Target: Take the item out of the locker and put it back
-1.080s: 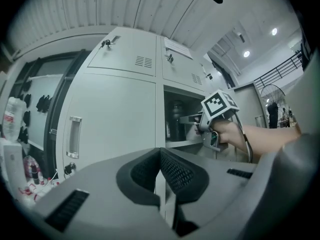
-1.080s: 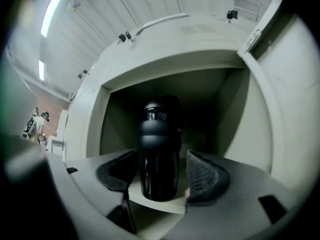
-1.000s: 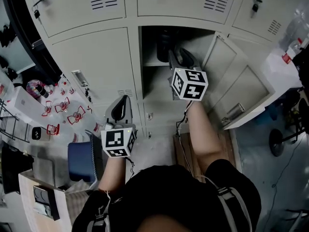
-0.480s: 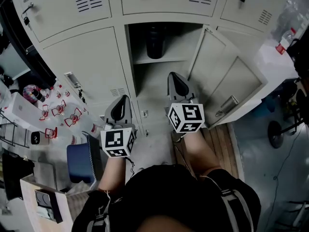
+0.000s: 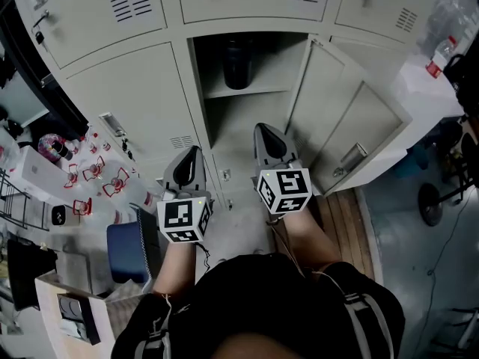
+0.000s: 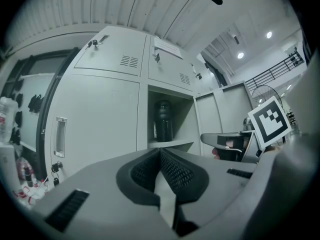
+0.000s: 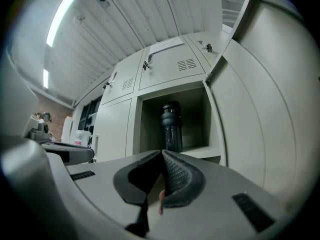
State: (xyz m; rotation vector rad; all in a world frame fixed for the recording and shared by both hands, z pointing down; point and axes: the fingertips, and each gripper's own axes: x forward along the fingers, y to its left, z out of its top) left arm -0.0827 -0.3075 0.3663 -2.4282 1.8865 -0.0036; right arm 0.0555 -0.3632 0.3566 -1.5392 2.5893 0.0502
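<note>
Dark bottle (image 5: 238,62) stood left of middle on the open locker's shelf (image 5: 262,91), its top lost in shadow. Left gripper (image 5: 191,155) and right gripper (image 5: 265,132) sat outside, both closed, empty.

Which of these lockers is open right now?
The middle locker right ahead, its door swung out to the right and a dark bottle standing on its shelf; the neighbouring lockers are all shut.

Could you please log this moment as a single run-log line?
locker door open | dark bottle upright on shelf | left gripper shut, empty | right gripper shut, empty
</note>
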